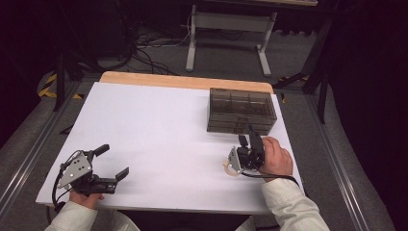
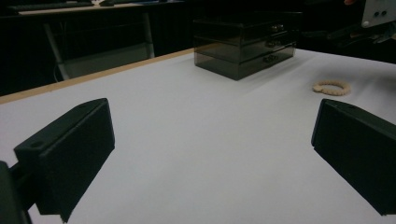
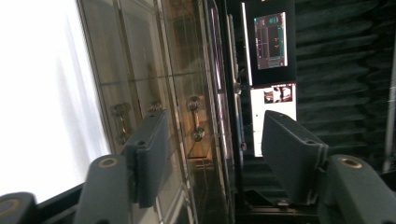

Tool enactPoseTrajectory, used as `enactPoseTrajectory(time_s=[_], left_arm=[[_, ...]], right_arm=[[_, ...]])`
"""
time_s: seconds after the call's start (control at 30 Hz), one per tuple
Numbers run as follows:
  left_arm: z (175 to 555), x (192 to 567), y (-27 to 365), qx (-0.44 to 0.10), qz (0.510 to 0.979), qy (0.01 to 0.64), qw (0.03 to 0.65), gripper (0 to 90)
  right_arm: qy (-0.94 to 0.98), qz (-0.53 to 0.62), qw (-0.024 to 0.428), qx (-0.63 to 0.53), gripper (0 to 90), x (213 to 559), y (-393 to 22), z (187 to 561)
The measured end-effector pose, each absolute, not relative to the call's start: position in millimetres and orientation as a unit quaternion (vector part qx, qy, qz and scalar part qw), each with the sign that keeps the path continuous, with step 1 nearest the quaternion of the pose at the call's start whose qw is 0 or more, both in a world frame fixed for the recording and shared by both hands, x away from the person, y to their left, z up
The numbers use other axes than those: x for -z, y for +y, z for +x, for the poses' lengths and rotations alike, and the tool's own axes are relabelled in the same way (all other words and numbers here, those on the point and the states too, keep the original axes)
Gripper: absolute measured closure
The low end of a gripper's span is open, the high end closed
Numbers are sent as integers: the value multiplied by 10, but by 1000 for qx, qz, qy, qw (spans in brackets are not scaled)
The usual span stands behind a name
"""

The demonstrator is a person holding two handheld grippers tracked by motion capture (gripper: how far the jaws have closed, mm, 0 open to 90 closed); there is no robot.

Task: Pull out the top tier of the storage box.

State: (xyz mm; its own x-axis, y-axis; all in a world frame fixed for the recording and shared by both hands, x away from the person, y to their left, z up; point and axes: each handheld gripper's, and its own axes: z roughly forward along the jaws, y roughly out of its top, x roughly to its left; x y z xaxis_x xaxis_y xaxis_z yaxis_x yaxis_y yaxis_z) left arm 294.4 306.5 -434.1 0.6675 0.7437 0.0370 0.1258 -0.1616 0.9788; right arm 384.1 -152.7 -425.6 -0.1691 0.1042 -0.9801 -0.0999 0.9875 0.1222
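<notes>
While the left claw rests spread wide and empty at the near left corner of the white tabletop, the work sits over on the right. From that idle side, the small pale beaded ring lies flat on the bare surface, well apart from the left claw and just in front of the smoky transparent plastic drawer box.

Moving right, the right claw is rolled on its side and aimed straight at the front of that box, with the ring just under and behind its body. Its jaws stand partly parted, gripping nothing, and in the right gripper view they frame the little metal drawer handles, which lie just ahead. I judge a drawer pull is next, and this hand is far the nearer.
</notes>
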Motion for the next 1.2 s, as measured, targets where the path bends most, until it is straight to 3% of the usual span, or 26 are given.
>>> enactPoseTrajectory(time_s=[0.37, 1.2], left_arm=[[2948, 4340, 3061, -269, 712, 307, 571, 2], [2947, 4339, 3059, -266, 711, 307, 573, 2]], right_arm=[[740, -7, 671, -42, 483, 4341, -1523, 3937], [727, -28, 686, 22, 581, 4499, -1551, 4216]])
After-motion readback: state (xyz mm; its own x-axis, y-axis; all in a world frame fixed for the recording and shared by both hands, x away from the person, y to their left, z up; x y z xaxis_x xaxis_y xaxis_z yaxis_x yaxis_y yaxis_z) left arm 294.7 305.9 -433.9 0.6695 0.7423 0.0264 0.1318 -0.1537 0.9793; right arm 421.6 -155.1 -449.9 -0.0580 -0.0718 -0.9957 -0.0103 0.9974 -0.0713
